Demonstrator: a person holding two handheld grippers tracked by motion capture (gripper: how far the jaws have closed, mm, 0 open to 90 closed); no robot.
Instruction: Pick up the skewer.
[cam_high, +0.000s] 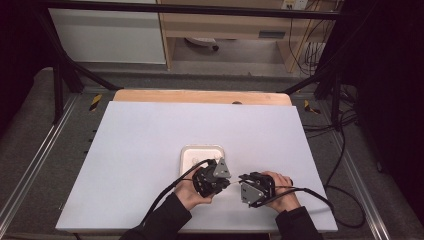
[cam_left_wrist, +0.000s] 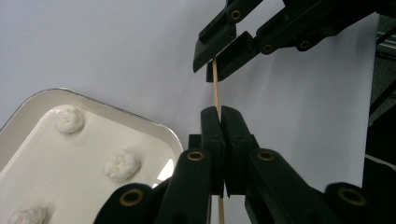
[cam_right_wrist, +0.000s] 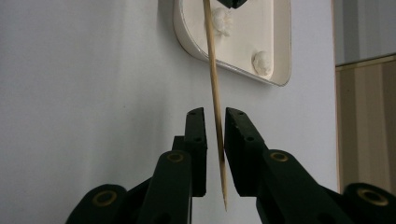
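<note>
Wooden skewer (cam_left_wrist: 215, 88) spanning the gap between two hand-held grippers above the white worktop (cam_high: 150, 145), just in front of the tray (cam_high: 186, 152). The left hand-held gripper (cam_left_wrist: 220, 111) is clamped on the skewer, its jaws closed flush around the shaft. The right hand-held gripper (cam_right_wrist: 215, 112) straddles the pointed end; a sliver of daylight remains between its pads and the wood, so it does not yet grip. The skewer is judged light, thin and stiff but liable to snap under bending, and sharp at the tip; the mid-shaft, away from the point, appears the safest hold. The tray, carrying small white dough-like balls (cam_left_wrist: 121, 164), lies just beside the left hand-held gripper. Open worktop extends to the left and far side.
</note>
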